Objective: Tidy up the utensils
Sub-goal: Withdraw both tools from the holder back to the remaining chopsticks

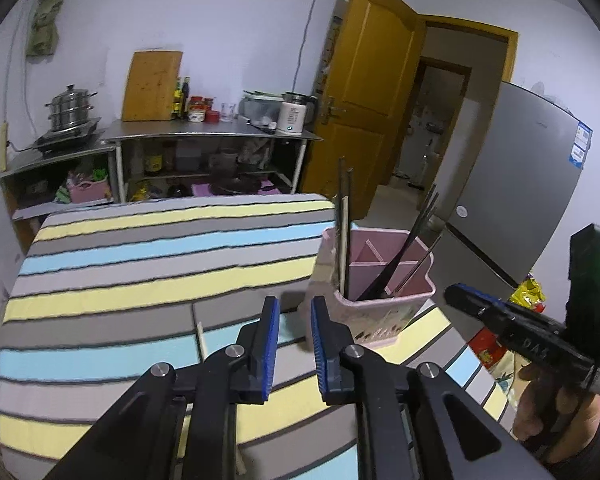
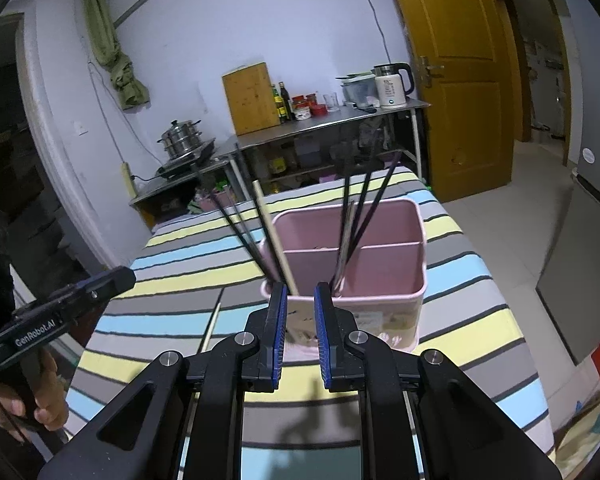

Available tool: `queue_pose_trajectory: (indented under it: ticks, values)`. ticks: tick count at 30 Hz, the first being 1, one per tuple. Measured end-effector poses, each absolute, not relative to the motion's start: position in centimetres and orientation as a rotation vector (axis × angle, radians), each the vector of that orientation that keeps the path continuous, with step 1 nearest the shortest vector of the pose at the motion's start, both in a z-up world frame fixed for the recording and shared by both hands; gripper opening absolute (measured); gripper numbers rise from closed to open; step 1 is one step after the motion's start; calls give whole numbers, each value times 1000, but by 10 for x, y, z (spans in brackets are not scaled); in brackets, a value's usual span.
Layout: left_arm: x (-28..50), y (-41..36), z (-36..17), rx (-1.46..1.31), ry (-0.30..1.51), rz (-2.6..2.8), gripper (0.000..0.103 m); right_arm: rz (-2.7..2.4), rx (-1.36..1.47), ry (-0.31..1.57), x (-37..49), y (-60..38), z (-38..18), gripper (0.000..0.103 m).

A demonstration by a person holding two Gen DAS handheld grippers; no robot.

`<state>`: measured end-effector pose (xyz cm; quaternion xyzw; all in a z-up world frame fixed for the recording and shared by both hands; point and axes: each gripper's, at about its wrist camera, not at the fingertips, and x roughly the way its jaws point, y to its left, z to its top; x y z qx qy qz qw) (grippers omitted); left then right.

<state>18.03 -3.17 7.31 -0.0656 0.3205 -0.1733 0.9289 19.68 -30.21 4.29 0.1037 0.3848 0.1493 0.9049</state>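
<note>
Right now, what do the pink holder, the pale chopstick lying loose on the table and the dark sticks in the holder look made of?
Pink divided holder: looks like matte moulded plastic, one-piece walls.
Pale chopstick lying on the striped cloth: probably wood or bamboo, light and dull.
Dark sticks: smooth and black; plastic, lacquered wood or metal, unclear.

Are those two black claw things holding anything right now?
No. Both the left gripper and the right gripper have open, empty jaws. One pale chopstick lies loose on the striped cloth.

Matt pink plastic holder (image 2: 380,272); striped cloth (image 1: 140,272) over the table; glossy steel pot (image 1: 70,108); wooden cutting board (image 2: 250,98); ribbed blue tong pads (image 2: 278,336).
</note>
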Motion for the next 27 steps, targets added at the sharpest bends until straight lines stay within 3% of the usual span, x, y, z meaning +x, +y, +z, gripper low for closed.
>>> queue_pose_trajectory:
  ticks: [20, 27]
  values:
    - [171, 23, -9, -169, 817, -208, 16, 430, 181, 873, 172, -255, 13, 14]
    - [193, 33, -44, -178, 874, -178, 27, 457, 167, 926, 178, -237, -9, 14]
